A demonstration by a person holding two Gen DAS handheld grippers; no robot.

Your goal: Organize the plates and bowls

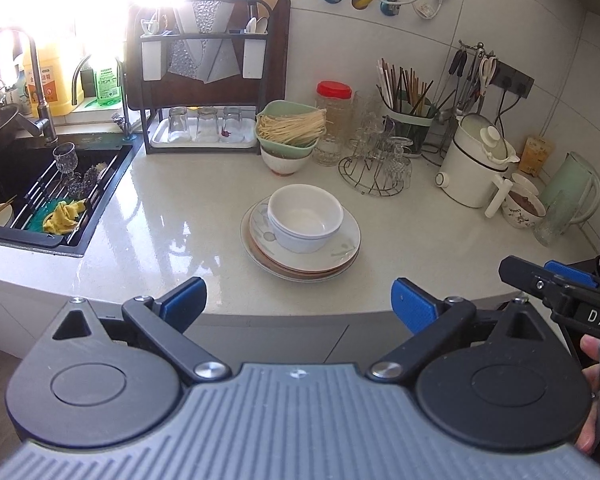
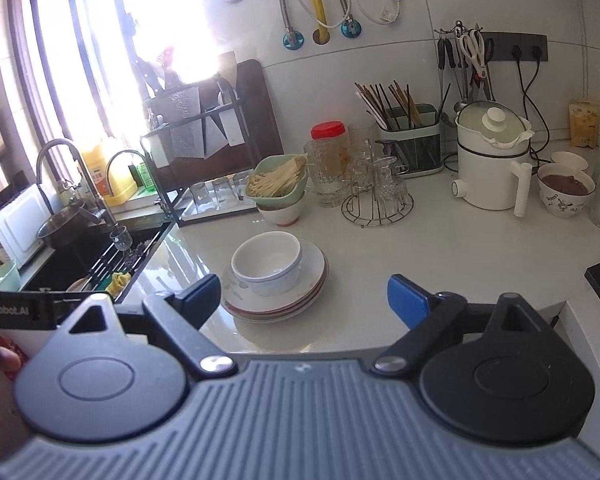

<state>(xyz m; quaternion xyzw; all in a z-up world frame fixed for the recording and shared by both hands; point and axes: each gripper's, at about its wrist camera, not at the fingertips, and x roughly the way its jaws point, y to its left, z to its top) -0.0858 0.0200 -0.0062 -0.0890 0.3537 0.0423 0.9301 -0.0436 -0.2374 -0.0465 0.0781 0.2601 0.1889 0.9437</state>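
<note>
Two nested white bowls (image 1: 305, 218) (image 2: 267, 263) sit on a stack of plates (image 1: 342, 258) (image 2: 314, 286) in the middle of the pale counter. My left gripper (image 1: 300, 306) hangs wide open at the counter's front edge, short of the stack, with nothing between its blue pads. My right gripper (image 2: 304, 300) is also open and empty, close in front of the stack, its left fingertip (image 2: 204, 294) near the plates' rim. In the left wrist view the right gripper's side shows at the far right edge (image 1: 556, 284).
A green bowl of noodles (image 1: 290, 128) rests on a white bowl behind the stack. A glass rack (image 1: 380, 168), jar (image 1: 334, 120), chopstick holder (image 1: 410, 116) and white kettle (image 1: 478, 160) line the back. The sink (image 1: 40, 196) lies left. A filled bowl (image 2: 566, 192) stands right.
</note>
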